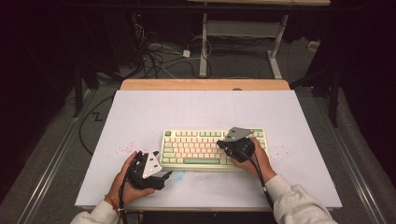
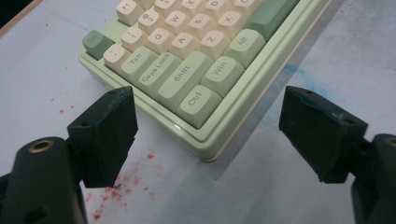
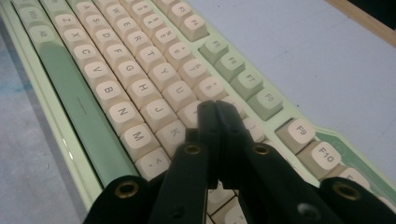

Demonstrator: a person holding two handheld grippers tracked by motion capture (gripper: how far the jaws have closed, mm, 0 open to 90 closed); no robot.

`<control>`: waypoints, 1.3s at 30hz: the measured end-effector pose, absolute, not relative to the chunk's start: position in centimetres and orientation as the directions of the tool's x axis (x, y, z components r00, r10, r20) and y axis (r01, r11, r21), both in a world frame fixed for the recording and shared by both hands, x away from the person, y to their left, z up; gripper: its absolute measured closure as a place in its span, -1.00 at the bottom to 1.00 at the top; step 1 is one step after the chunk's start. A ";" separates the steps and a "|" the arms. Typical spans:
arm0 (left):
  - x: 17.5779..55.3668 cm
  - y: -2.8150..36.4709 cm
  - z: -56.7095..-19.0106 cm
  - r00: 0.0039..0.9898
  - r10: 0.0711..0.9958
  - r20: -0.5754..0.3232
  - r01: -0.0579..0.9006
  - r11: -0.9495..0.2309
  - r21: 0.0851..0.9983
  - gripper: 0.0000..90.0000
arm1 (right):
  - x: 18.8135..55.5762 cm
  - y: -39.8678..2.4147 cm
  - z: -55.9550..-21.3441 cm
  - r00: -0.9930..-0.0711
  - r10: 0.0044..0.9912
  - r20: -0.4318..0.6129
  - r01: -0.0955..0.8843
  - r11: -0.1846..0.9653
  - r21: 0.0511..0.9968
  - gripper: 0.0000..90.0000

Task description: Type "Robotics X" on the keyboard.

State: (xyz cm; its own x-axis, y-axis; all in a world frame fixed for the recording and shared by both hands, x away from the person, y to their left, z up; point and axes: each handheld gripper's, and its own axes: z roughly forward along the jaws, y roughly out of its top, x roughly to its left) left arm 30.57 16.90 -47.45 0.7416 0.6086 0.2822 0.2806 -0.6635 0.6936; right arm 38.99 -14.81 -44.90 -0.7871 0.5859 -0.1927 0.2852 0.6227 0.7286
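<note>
One pale green keyboard with cream keys lies near the middle of a white counter, slightly toward the near edge, as a person in light sleeves works over it with two hand-held tongs. The right tongs are clenched with nothing between the jaws, their joined tips poised over the keyboard's right half; the right gripper view puts those tips just above the cream keys beside K, with the long green space bar running off to the left. The left tongs rest released on the counter just off the keyboard's near-left corner, jaws spread wide (the Ctrl key and that corner sit between and beyond them, untouched). Red specks dot the counter by the left jaw, and a faint blue smear marks the surface along the keyboard's near edge. Beyond the counter's wooden far edge, a tangle of cables lies on the floor beside the legs of one white desk frame.
</note>
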 end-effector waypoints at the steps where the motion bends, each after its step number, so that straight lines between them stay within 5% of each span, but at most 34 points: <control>1: 30.6 16.9 -47.5 0.742 0.609 0.282 0.281 -0.664 0.693 -0.59 | 39.2 -14.8 -45.0 -0.788 0.583 -0.199 0.282 0.629 0.725 1.00; 29: 30.5 16.7 -47.6 0.745 0.599 0.292 0.279 -0.678 0.680 -0.59 | 39.3 -14.5 -44.8 -0.772 0.604 -0.200 0.294 0.617 0.730 1.00; 34: 30.6 16.6 -47.6 0.746 0.602 0.285 0.284 -0.675 0.681 -0.59 | 39.0 -15.0 -44.1 -0.773 0.603 -0.199 0.271 0.596 0.755 0.85; 39: 30.8 16.6 -47.6 0.745 0.604 0.282 0.288 -0.673 0.682 -0.59 | 38.5 -15.6 -43.3 -0.781 0.595 -0.190 0.232 0.559 0.796 0.48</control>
State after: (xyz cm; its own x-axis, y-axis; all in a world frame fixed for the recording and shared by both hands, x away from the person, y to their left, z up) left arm 30.78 16.63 -47.60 0.7453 0.6043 0.2815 0.2880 -0.6727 0.6816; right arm 38.46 -15.64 -43.32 -0.7814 0.5945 -0.1896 0.2319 0.5587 0.7963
